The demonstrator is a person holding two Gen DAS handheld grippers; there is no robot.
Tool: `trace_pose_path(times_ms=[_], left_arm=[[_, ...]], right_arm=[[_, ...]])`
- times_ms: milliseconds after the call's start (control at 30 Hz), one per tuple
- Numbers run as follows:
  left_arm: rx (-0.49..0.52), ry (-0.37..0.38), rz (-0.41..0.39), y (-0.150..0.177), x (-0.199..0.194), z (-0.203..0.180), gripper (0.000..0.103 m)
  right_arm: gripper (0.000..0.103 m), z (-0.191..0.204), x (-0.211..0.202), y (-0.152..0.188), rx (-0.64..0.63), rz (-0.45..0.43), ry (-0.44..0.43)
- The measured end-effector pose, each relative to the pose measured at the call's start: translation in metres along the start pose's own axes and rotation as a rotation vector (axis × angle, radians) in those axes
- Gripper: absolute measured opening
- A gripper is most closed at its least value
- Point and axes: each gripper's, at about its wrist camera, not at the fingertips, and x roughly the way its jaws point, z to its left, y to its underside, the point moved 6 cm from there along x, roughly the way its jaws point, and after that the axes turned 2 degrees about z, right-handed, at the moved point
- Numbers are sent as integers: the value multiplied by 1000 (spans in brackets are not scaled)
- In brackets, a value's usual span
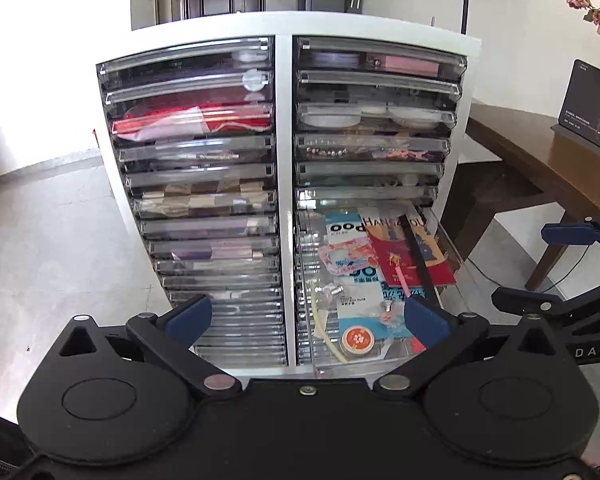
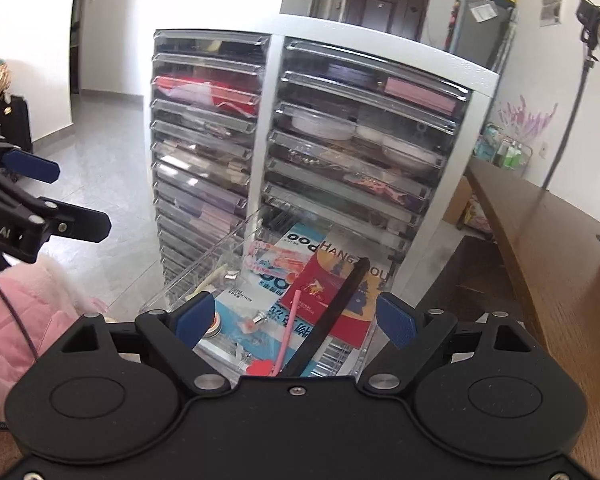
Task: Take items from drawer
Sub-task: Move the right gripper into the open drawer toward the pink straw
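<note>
Here both grippers hover in front of the open drawer (image 1: 380,280), which is pulled out of the right column of the white drawer cabinet (image 1: 284,120), low down. The left gripper (image 1: 308,320) points straight at the cabinet's middle post, its jaws spread wide and empty; its right blue pad overlaps the drawer's near corner in the picture. The right gripper (image 2: 294,318) hangs above the drawer's front end, jaws likewise wide apart and holding nothing, framing the contents between them.

Inside the drawer lie a red booklet (image 2: 324,296), a black stick (image 2: 332,312) laid slantwise over it, a pink straw (image 2: 288,328) just beside the stick, and printed leaflets (image 1: 352,236) underneath. A small round orange tin (image 1: 358,340) sits at the drawer's front.

The left wrist view alone shows the tin's orange lid clearly and a pale tube (image 1: 320,320) along the drawer's left wall. The right wrist view alone shows a pink sleeve (image 2: 24,312) left of the drawer and the wooden counter (image 2: 560,260) stretching away on its right.
</note>
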Motion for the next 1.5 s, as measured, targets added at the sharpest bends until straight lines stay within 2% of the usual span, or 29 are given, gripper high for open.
trace_pose_path(times_ms=[167, 333, 633, 800, 1133, 1200, 1400, 1500], left_arm=[[96, -19, -116, -5, -12, -22, 103], [133, -1, -145, -3, -20, -34, 103], [110, -7, -153, 0, -23, -30, 103], [110, -3, -181, 0, -28, -28, 103], [33, -46, -259, -27, -31, 14, 103], [17, -50, -273, -33, -33, 21, 103], [19, -58, -272, -38, -29, 32, 103], [24, -66, -257, -37, -25, 34, 103]], right_arm=[[90, -8, 1, 1, 67, 6, 14], [90, -5, 0, 2, 69, -1, 19], [90, -7, 0, 3, 73, -2, 21], [90, -14, -9, -8, 123, -57, 13], [90, -18, 0, -26, 225, -10, 76], [89, -17, 8, -29, 230, 2, 50], [81, -11, 55, -34, 182, 78, -2], [67, -6, 86, -35, 155, 142, -66]])
